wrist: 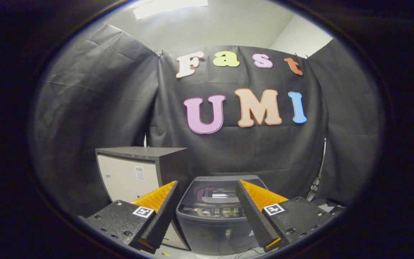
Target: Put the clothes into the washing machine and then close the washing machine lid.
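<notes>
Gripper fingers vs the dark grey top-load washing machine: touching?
Apart. In the gripper view the open gripper holds nothing; the dark grey top-load washing machine, lid down, stands well beyond the fingers, seen through their gap.

One washing machine (212,216) stands beyond and between the two fingers of the single gripper (207,185), whose fingers are spread apart with nothing between them. One cabinet (135,172) sits beyond the left finger.

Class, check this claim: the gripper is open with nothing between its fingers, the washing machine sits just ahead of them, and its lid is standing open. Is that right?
Not quite. The gripper view shows the washing machine lid lying closed. The rest holds: the gripper is open and empty, with the machine just ahead.
</notes>
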Demonstrator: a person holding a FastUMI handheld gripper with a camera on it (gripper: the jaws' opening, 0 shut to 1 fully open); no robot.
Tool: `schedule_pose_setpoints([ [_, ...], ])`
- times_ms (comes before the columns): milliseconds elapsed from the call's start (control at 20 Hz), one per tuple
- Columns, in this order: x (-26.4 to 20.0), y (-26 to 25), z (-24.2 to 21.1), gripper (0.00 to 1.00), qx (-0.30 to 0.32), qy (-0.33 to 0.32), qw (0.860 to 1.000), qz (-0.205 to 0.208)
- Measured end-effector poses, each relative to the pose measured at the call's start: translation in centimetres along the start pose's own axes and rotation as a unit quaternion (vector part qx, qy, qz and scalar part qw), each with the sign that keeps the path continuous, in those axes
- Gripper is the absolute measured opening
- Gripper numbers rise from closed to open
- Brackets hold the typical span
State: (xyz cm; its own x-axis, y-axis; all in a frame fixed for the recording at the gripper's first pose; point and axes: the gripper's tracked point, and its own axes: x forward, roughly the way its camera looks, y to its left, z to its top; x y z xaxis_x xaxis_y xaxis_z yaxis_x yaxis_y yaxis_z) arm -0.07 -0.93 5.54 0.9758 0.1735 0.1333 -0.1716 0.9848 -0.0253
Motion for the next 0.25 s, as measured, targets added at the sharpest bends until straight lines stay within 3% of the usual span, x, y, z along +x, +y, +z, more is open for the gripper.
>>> schedule_pose_setpoints([
  [250,-0.3,-2.3,2.3,0.96,0.022,-0.058,0.997,-0.044],
])
